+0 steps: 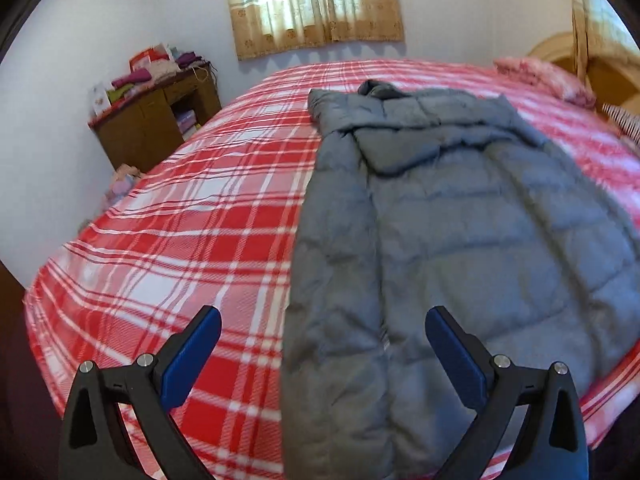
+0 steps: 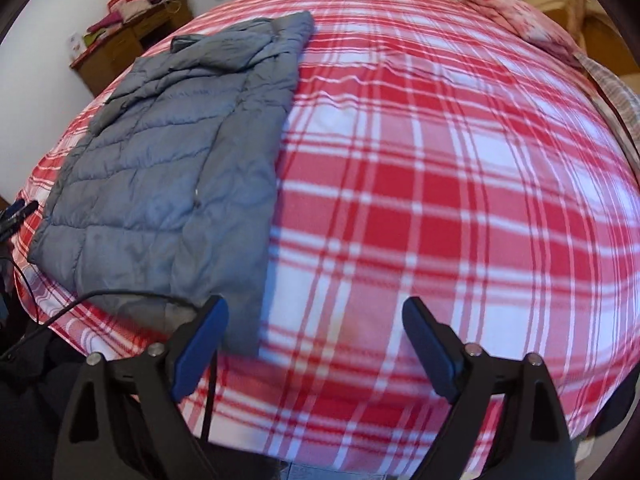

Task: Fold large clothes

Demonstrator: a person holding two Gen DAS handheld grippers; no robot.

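We had a grey quilted jacket (image 1: 460,216) lying flat on the bed (image 1: 192,216), puffy, stitched into soft horizontal channels, its sides folded in so it made one long narrow slab. Its hem sat near the bed's near edge and its collar end pointed toward the far wall. The bedcover beneath was a red and white plaid, smooth and tightly woven in look, with only slight ripples.

Our left tongs (image 1: 323,322) hung over the jacket's hem end, jaws wide apart, nothing between the blue pads. Our right tongs (image 2: 315,312) stood just as wide apart over bare plaid, the jacket's right edge just beside the left-hand pad, not touching as far as we could tell.

Around the bed we saw a brown wooden cabinet (image 1: 160,116) against the white wall, stacked with folded cloth in purple, green and pink. A beige patterned curtain (image 1: 316,4) hung over a bright window. A pink flowered pillow (image 1: 544,76) rested at the bed's far right corner, by a curved wooden headboard (image 1: 600,64).

A thin black cable (image 2: 120,294) looped across the jacket's lower corner in the right view. The other tongs' tips (image 2: 20,210) poked in at that view's left rim, mostly cut off. The plaid was blurred throughout, and the cabinet's contents were too small to read.
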